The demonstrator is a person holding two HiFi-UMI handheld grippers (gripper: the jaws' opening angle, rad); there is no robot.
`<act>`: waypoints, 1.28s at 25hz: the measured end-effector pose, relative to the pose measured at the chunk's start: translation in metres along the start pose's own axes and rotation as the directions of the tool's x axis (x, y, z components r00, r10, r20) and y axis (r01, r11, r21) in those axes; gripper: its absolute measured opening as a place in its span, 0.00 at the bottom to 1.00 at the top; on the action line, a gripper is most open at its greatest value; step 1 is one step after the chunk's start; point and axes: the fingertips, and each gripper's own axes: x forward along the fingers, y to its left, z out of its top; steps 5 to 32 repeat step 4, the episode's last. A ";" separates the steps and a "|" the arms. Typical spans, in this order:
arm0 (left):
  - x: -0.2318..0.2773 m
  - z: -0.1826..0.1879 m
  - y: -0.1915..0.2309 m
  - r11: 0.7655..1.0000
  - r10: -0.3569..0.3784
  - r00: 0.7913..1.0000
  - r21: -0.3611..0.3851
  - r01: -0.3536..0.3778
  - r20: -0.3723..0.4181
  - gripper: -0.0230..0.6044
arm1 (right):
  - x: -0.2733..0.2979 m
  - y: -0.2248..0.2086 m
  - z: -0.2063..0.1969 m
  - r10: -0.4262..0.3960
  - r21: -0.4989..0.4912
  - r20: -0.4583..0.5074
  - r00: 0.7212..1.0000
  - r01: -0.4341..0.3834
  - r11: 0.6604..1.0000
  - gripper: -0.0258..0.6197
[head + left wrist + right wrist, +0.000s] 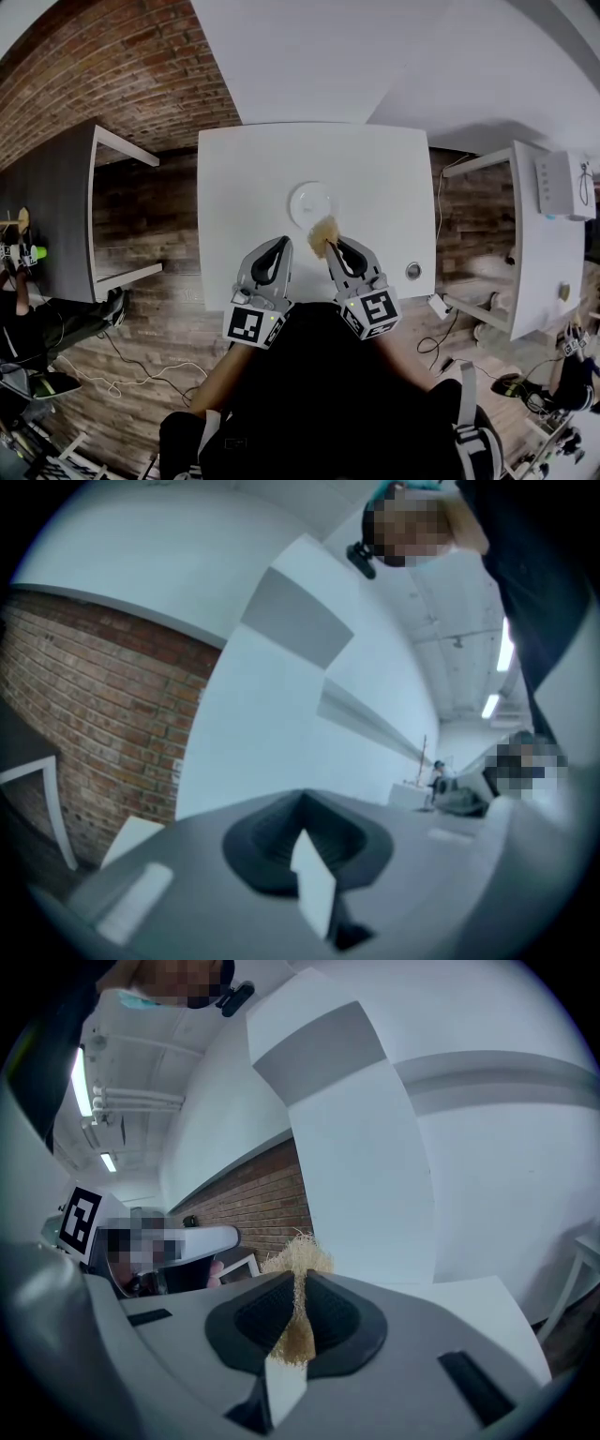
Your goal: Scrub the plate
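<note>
One fibrous scrubber (323, 233) in right tongs (332, 244).

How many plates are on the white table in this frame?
1. The white plate lies near the middle of the white table, just beyond the straw-coloured scrubber pinched in the right tool. No other plate shows, and nothing there could hide one.

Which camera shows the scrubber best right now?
Right gripper view: the tan fibre scrubber sits pinched between the right gripper's shut jaws. Head view shows only a small tuft near the plate. Left gripper view misses it.
</note>
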 end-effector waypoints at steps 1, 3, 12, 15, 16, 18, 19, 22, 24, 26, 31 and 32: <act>-0.001 0.000 0.001 1.000 0.001 1.000 -0.001 -0.001 -0.001 0.04 | 0.000 0.000 0.000 0.000 0.001 -0.001 1.000 0.000 1.000 0.09; -0.002 -0.001 0.002 1.000 0.002 1.000 -0.002 -0.002 -0.002 0.04 | 0.001 0.001 -0.002 -0.001 0.002 -0.002 1.000 0.001 1.000 0.09; -0.002 -0.002 0.003 1.000 0.003 1.000 -0.002 -0.003 -0.003 0.04 | 0.001 0.002 -0.002 -0.001 0.002 -0.003 1.000 0.001 1.000 0.09; -0.002 -0.002 0.003 1.000 0.003 1.000 -0.002 -0.003 -0.003 0.04 | 0.001 0.002 -0.002 -0.001 0.002 -0.003 1.000 0.001 1.000 0.09; -0.002 -0.002 0.003 1.000 0.003 1.000 -0.002 -0.003 -0.003 0.04 | 0.001 0.002 -0.002 -0.001 0.002 -0.003 1.000 0.001 1.000 0.09; -0.002 -0.002 0.003 1.000 0.003 1.000 -0.002 -0.003 -0.003 0.04 | 0.001 0.002 -0.002 -0.001 0.002 -0.003 1.000 0.001 1.000 0.09; -0.002 -0.002 0.003 1.000 0.003 1.000 -0.002 -0.003 -0.003 0.04 | 0.001 0.002 -0.002 -0.001 0.002 -0.003 1.000 0.001 1.000 0.09; -0.002 -0.002 0.003 1.000 0.003 1.000 -0.002 -0.003 -0.003 0.04 | 0.001 0.002 -0.002 -0.001 0.002 -0.003 1.000 0.001 1.000 0.09; -0.002 -0.002 0.003 1.000 0.003 1.000 -0.002 -0.003 -0.003 0.04 | 0.001 0.002 -0.002 -0.001 0.002 -0.003 1.000 0.001 1.000 0.09; -0.002 -0.002 0.003 1.000 0.003 1.000 -0.002 -0.003 -0.003 0.04 | 0.001 0.002 -0.002 -0.001 0.002 -0.003 1.000 0.001 1.000 0.09; -0.002 -0.002 0.003 1.000 0.003 1.000 -0.002 -0.003 -0.003 0.04 | 0.001 0.002 -0.002 -0.001 0.002 -0.003 1.000 0.001 1.000 0.09; -0.002 -0.002 0.003 1.000 0.003 1.000 -0.002 -0.003 -0.003 0.04 | 0.001 0.002 -0.002 -0.001 0.002 -0.003 1.000 0.001 1.000 0.09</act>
